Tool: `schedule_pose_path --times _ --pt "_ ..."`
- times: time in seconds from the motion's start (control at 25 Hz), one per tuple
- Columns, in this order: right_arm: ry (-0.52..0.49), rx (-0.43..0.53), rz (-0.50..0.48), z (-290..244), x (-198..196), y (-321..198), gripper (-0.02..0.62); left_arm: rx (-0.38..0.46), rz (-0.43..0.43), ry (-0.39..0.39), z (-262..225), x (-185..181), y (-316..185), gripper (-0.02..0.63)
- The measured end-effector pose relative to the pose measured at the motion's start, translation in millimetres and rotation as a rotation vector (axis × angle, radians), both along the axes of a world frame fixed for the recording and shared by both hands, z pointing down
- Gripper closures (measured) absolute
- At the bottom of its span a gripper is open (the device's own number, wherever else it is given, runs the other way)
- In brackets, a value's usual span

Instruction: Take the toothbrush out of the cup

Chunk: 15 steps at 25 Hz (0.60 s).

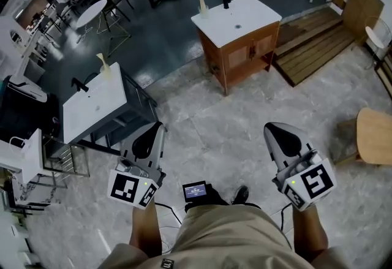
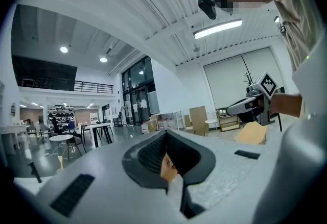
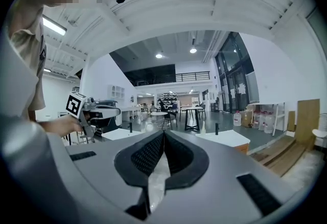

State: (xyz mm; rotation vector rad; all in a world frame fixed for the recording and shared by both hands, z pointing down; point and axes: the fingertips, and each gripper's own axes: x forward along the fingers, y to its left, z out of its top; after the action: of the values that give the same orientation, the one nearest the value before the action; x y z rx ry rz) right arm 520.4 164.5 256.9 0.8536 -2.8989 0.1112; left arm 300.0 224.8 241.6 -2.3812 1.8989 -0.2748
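Grey left claw [image 1: 158, 127], white-topped brown cabinet [image 1: 243, 56], mottled grey floor [image 1: 208, 133].

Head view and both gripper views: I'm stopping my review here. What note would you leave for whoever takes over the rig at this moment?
Left gripper: shut, empty.
Right gripper: shut, empty.
Things: two washstands stand ahead across the floor, a wooden washstand with a white top and a dark-framed washstand to its left. Each bears a pale upright item; they are too small to tell whether either is the cup with the toothbrush.
Done: nothing; both grippers are well short of the washstands.
Left: walk up, find the cup, grip the toothbrush, lift it out.
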Motion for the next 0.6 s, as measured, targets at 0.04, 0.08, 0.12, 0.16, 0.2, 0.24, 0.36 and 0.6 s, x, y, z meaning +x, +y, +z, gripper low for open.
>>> schedule_pose_path --times 0.04,0.08,0.12,0.16,0.2,0.24,0.36,0.6 --pt "-0.001 0.001 -0.002 1.4 2.1 -7.0 0.591 0.002 -0.006 -0.003 0.0 0.6 -5.3 0.600" --pt "-0.002 0.001 -0.003 3.5 3.3 -14.4 0.591 0.004 -0.013 -0.004 1.0 0.1 -10.8 0.600" --pt "-0.002 0.001 -0.004 5.7 3.4 -21.7 0.591 0.005 -0.020 -0.004 2.9 -1.2 -16.5 0.600" --pt "-0.001 0.001 -0.005 7.4 2.5 -28.3 0.591 0.005 -0.024 -0.003 5.2 -3.0 -22.2 0.600" --pt "0.001 0.001 -0.007 8.5 0.5 -34.3 0.591 0.004 -0.027 -0.001 7.5 -5.2 -28.2 0.600" --pt "0.004 0.002 -0.009 9.3 -2.1 -40.4 0.591 0.004 -0.027 0.002 9.9 -7.5 -35.0 0.600" --pt "0.019 0.009 -0.013 12.4 -10.9 -65.0 0.591 0.009 -0.017 0.017 17.0 -12.4 -63.1 0.600" --pt "0.030 0.028 -0.009 9.5 -43.1 -133.5 0.591 0.020 0.013 0.028 19.1 -35.2 -132.7 0.600"
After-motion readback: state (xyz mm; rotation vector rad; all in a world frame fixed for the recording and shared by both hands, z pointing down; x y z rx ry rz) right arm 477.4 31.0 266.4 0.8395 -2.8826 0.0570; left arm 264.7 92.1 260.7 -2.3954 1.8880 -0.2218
